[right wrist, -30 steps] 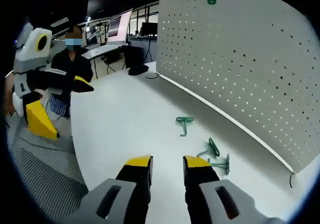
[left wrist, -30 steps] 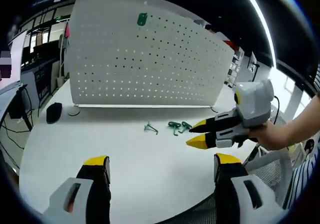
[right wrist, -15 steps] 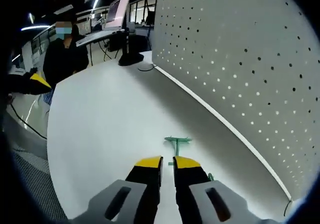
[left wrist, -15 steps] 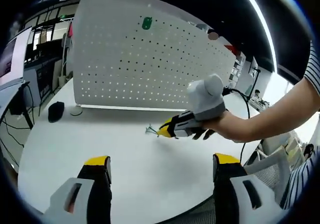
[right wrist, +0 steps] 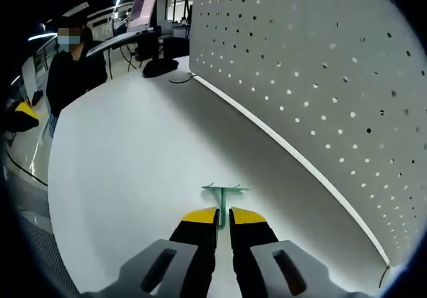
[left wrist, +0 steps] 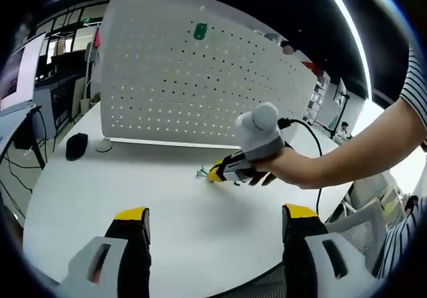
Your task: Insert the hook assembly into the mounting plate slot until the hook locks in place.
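Observation:
The white perforated mounting plate (left wrist: 200,85) stands upright at the back of the white table (left wrist: 100,191), and one green hook (left wrist: 200,31) hangs near its top. On the table lies a green hook assembly (right wrist: 223,191) with its stem running between my right gripper's jaws. My right gripper (right wrist: 224,216) is down at the table, shut on that stem. From the left gripper view, the right gripper (left wrist: 215,173) reaches in from the right with a hand on it, its tips at the hook (left wrist: 202,173). My left gripper (left wrist: 215,213) hangs wide open over the near table, holding nothing.
A black mouse-shaped object (left wrist: 76,145) and a cable lie at the plate's left end. A seated person (right wrist: 70,65) and desks with monitors (right wrist: 143,5) are beyond the table's far side. A mesh chair (left wrist: 363,225) stands off the table's right edge.
My right gripper moved forward and down onto the table hook, and its jaws narrowed around the stem. The left gripper stayed open and barely shifted.

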Motion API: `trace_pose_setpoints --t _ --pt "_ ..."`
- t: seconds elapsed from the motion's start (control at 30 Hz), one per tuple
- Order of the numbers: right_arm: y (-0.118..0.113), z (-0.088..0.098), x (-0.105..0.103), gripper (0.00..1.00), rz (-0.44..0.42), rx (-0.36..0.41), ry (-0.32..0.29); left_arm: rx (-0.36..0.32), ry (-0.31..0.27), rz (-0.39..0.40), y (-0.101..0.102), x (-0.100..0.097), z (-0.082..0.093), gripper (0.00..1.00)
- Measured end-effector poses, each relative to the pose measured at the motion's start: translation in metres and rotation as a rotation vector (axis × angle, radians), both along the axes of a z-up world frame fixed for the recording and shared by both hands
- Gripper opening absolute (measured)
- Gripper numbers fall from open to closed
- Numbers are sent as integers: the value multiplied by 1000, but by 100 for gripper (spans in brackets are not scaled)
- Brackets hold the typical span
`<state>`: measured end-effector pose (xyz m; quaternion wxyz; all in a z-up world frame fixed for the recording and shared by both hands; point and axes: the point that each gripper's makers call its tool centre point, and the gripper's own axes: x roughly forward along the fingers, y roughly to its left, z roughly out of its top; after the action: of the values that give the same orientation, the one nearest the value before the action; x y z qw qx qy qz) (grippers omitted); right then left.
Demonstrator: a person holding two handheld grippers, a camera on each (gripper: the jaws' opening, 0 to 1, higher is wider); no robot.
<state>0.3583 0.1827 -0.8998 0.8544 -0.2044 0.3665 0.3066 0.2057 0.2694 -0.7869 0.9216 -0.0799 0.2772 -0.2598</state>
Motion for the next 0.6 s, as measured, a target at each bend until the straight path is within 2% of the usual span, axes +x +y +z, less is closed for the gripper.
trace_pose_setpoints --t 0.3,0.6 --pt "1 -6 2 4 -11 -4 25 -4 -1 8 1 1 0 82" --pt "3 -6 3 2 -38 36 52 -7 -4 9 1 1 2 82"
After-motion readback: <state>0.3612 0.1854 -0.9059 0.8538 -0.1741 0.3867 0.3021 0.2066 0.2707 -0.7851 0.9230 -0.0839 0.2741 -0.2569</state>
